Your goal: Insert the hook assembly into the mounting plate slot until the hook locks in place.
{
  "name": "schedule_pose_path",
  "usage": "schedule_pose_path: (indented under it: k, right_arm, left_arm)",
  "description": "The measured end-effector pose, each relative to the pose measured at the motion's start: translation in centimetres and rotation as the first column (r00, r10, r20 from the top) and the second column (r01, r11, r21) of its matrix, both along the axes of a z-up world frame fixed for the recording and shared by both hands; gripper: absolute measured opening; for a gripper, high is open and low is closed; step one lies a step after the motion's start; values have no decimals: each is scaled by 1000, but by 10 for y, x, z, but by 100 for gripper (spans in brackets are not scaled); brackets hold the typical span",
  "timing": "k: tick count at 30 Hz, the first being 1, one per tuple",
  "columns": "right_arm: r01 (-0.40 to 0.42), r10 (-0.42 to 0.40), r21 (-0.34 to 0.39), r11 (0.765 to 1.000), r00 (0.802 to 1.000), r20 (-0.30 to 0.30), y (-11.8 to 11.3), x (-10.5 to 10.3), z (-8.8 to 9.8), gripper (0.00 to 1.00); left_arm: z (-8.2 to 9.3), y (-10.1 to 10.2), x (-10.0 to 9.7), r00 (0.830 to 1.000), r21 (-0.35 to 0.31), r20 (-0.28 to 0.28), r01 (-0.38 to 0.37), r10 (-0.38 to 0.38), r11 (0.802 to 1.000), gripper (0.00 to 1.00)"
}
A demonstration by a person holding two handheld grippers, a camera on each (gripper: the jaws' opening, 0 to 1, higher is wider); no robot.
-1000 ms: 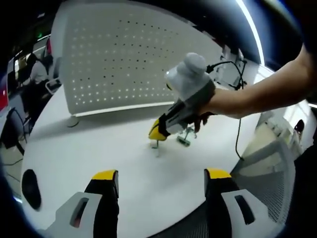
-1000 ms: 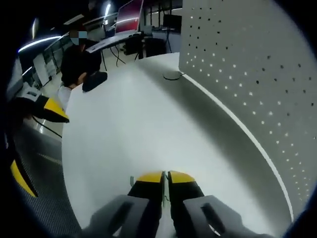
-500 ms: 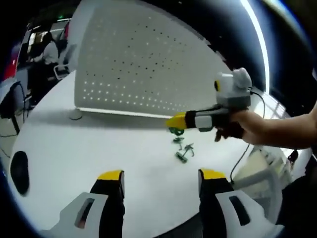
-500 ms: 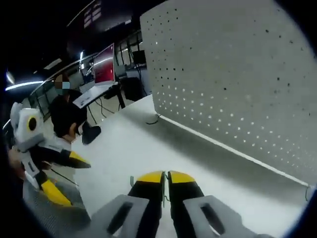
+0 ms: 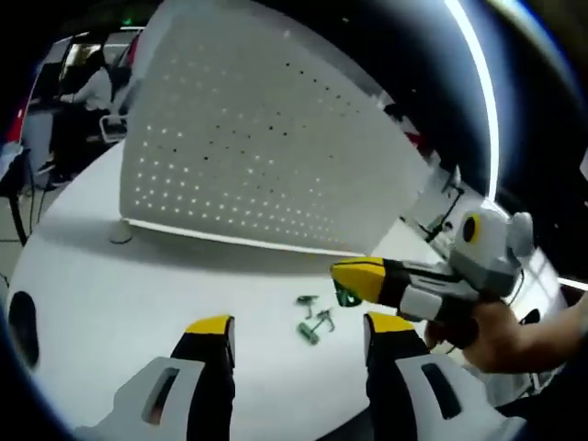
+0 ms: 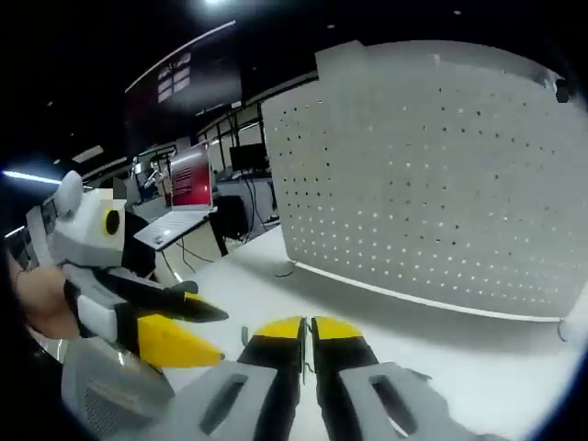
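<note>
In front of the perforated mounting plate (image 5: 257, 175), my left gripper (image 5: 296, 335) hangs wide apart and empty. Loose hooks (image 5: 312, 322) lie on the white table (image 5: 110, 294) just before it. My right gripper (image 5: 354, 278), clenched on a green hook (image 5: 347, 297), has swung up off the table toward the plate. The hook's long axis I cannot make out.

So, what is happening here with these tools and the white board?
A person holds a hand-held gripper in each hand above a white table. The right hand-held gripper, jaws shut, carries a small green hook in front of the upright perforated mounting plate. A few more green hooks lie on the table. The left hand-held gripper is open and holds nothing. No hook is in the plate yet.
</note>
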State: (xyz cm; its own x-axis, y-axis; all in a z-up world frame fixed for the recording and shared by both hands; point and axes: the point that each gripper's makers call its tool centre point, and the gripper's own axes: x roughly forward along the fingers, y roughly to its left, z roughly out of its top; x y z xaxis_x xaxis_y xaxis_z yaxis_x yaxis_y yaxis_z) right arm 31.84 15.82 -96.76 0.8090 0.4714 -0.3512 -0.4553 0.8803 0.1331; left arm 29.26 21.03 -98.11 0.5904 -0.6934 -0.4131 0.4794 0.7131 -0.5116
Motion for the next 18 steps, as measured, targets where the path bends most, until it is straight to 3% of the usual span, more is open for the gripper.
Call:
schedule_pose_path:
  k: [4, 8, 10, 18]
  right_arm:
    - [16, -16, 18, 1000, 999, 30, 1, -11, 2, 0]
    - [26, -28, 29, 999, 998, 48, 2, -18, 3, 0]
    - [30, -32, 35, 999, 998, 50, 1, -19, 3, 0]
    - [27, -30, 41, 999, 996, 86, 4, -19, 11, 0]
  left_arm:
    - [1, -7, -4, 999, -40, -41, 4, -6, 999, 49]
    - [3, -12, -7, 999, -34, -11, 35, -35, 999, 36]
    - [2, -18, -10, 998, -67, -43, 40, -43, 997, 35]
    - [9, -28, -15, 995, -125, -62, 64, -72, 990, 24]
